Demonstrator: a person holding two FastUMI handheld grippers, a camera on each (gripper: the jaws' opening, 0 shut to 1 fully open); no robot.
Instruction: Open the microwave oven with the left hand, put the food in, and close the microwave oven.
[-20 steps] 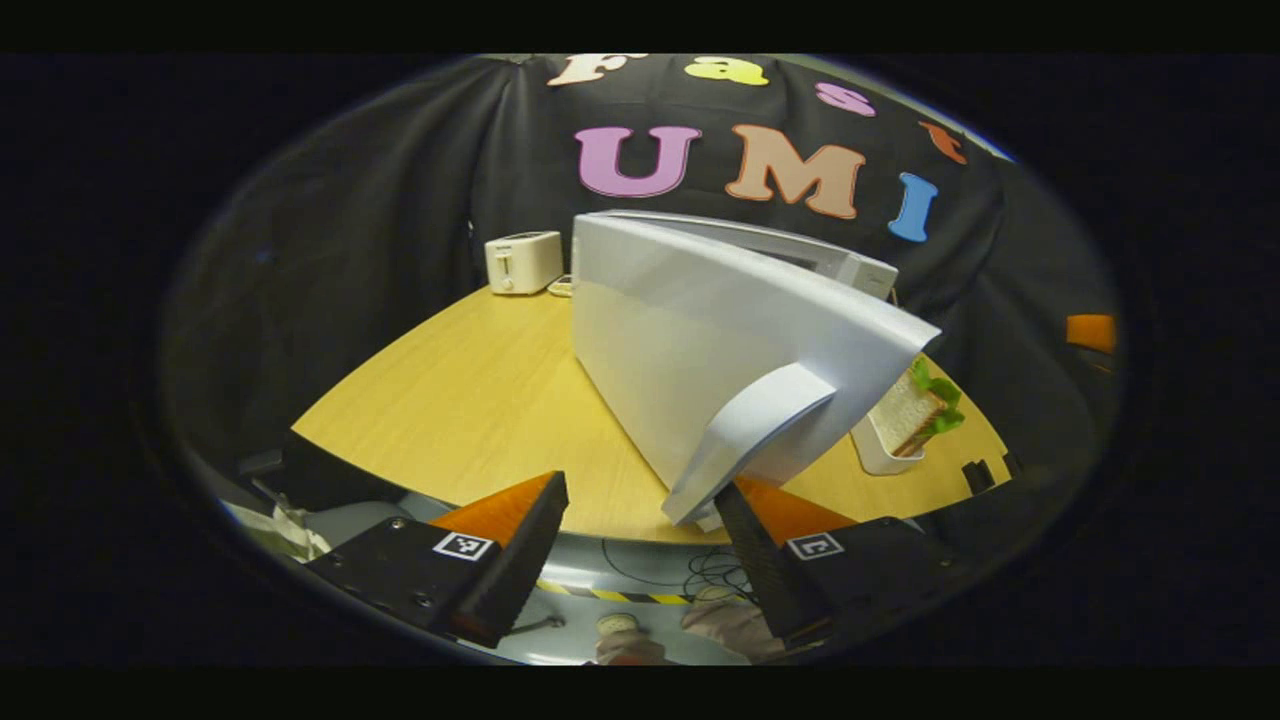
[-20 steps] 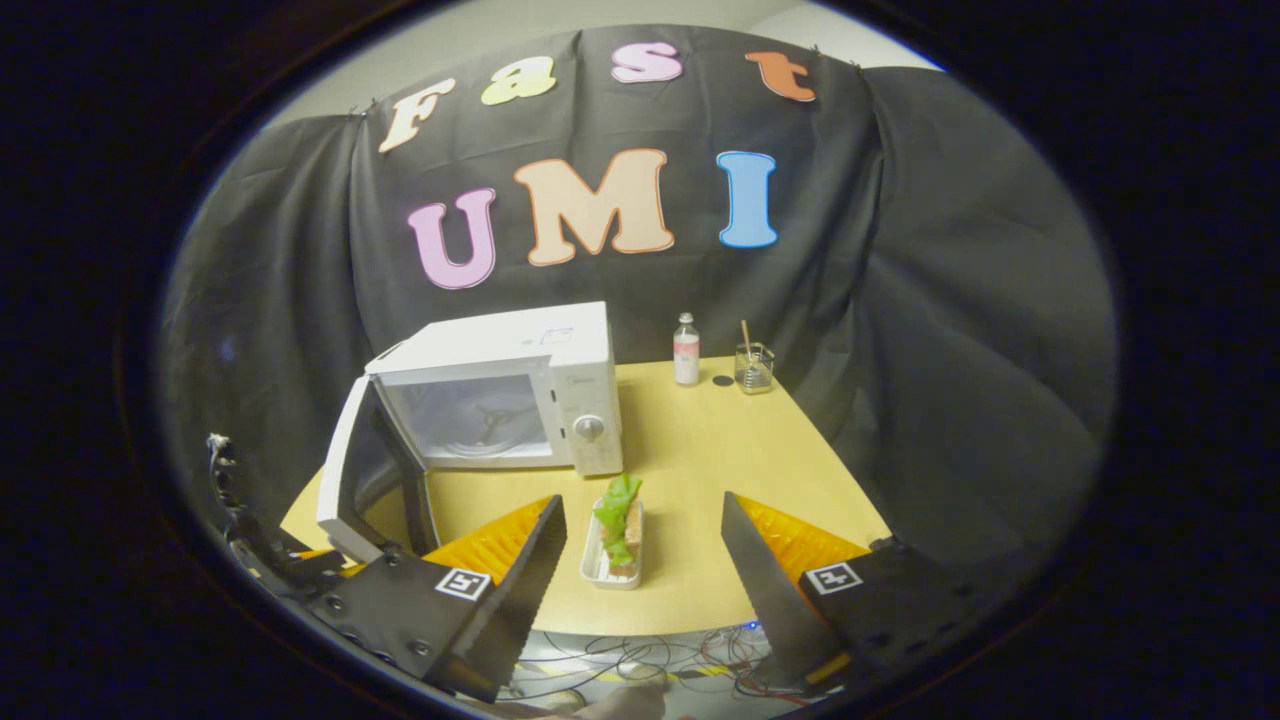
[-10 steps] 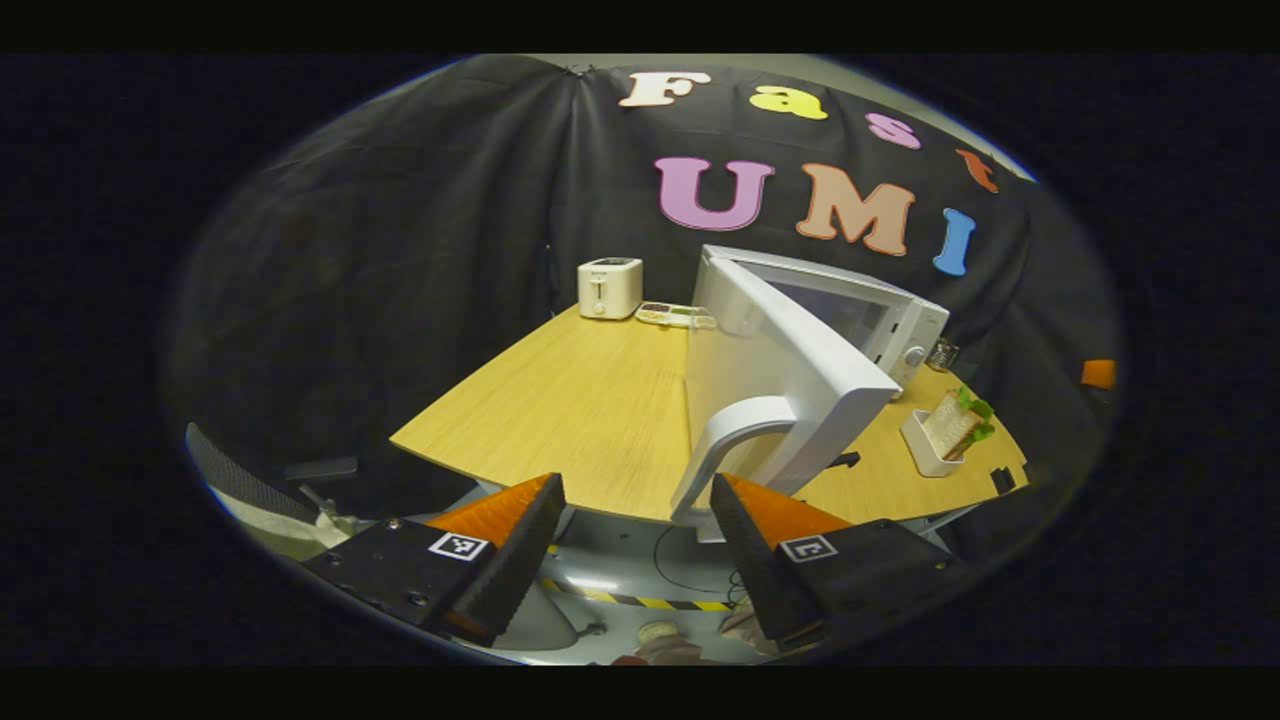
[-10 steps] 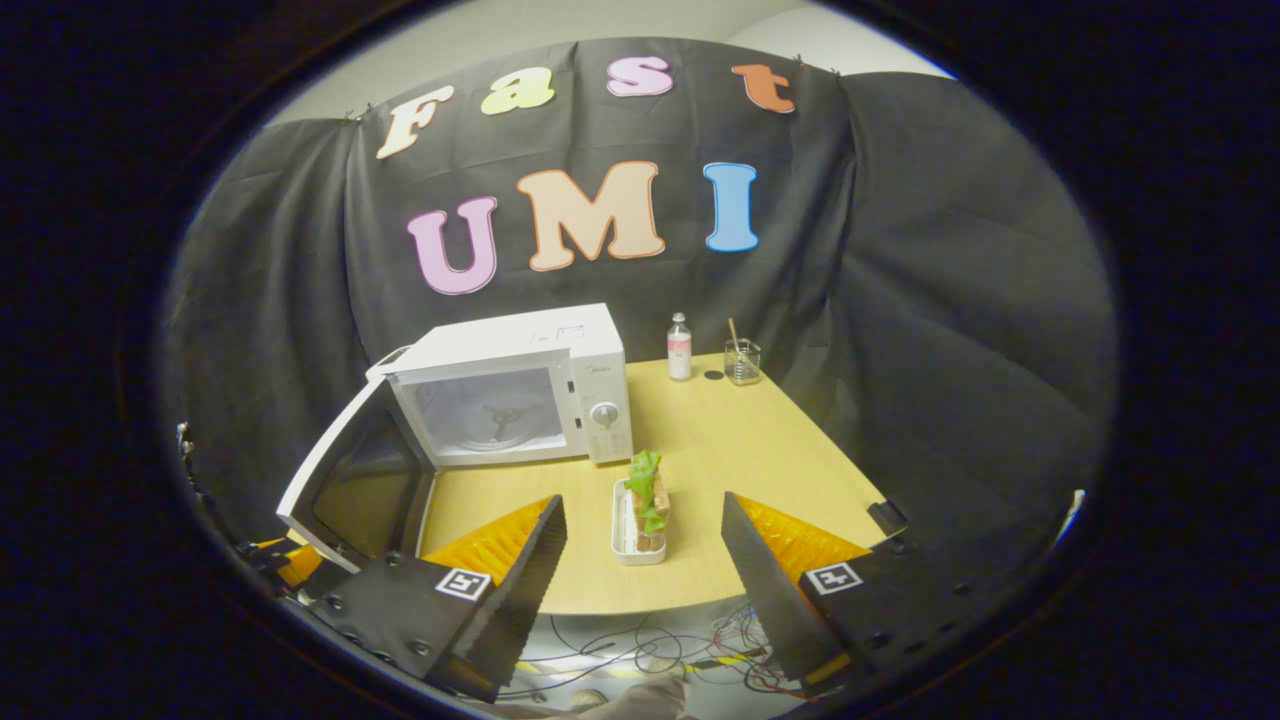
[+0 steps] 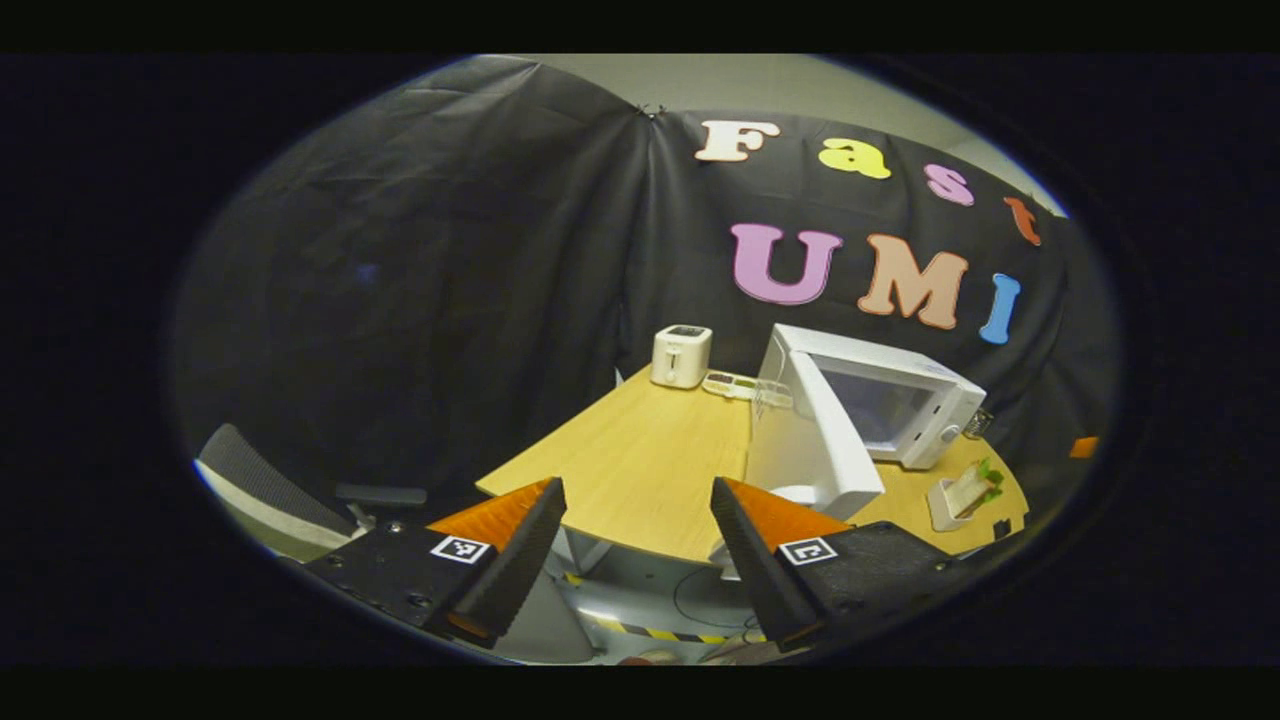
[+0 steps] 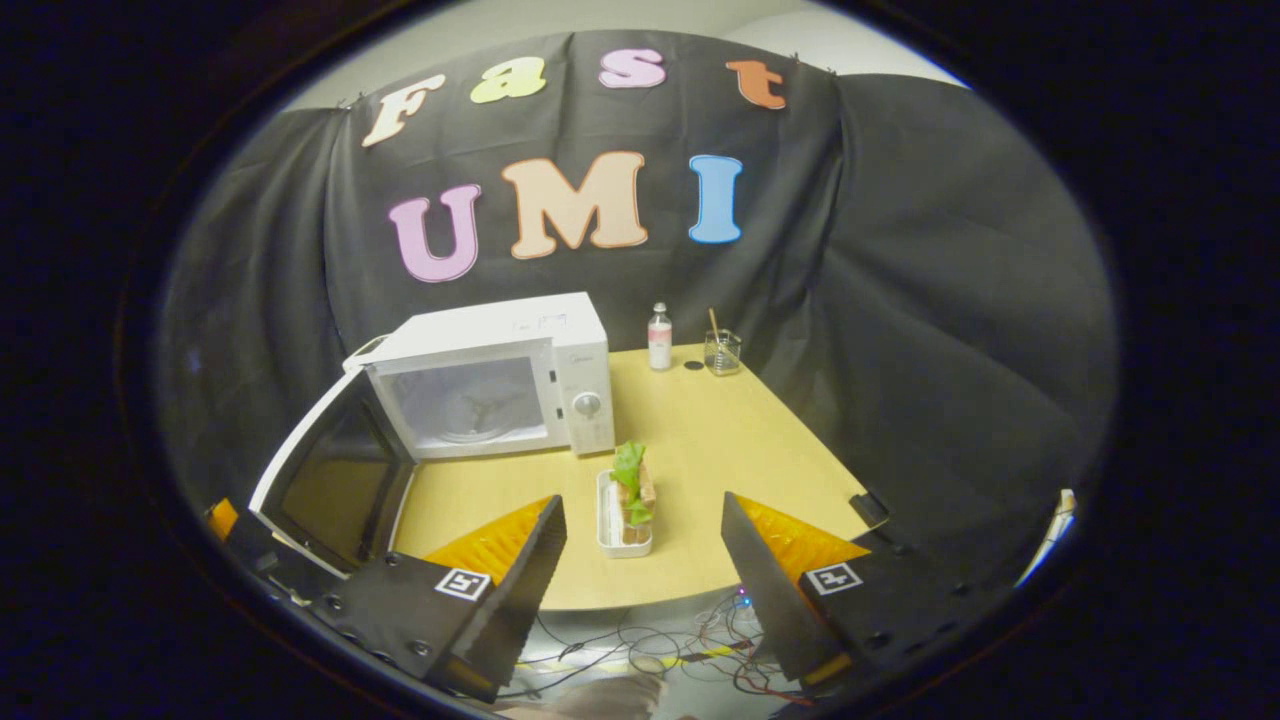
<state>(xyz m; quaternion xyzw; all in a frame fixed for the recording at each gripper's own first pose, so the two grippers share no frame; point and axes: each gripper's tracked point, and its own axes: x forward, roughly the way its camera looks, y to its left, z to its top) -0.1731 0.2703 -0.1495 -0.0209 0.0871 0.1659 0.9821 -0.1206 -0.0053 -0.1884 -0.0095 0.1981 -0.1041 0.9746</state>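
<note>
1. The left gripper (image 5: 636, 545) has its fingers spread wide with nothing between them. It hangs off the edge of the surface (image 5: 640, 470), and the microwave door (image 5: 815, 450) stands open just beyond its right finger. Judged from this, the opening step is done.
2. The right gripper (image 6: 642, 560) is also wide open and empty. The food (image 6: 632, 480), a sandwich with green leaves standing in a white tray (image 6: 608, 515), sits ahead of it, roughly between the lines of its two fingers and a little toward the left one.
3. The microwave (image 6: 500, 385) is farther ahead and left of the right fingers, with its cavity clear to see.
4. Risk: the sandwich stands on edge, so a pinch on the bread rather than the tray could crush it or shed leaves.
5. Risk: the tray looks light. If one finger touches first, it may skid across the surface.
6. Risk: the open door juts out left of the right fingers, and a carry swung wide could clip it.
7. Risk: the door may drift shut, since nothing holds it.
</note>
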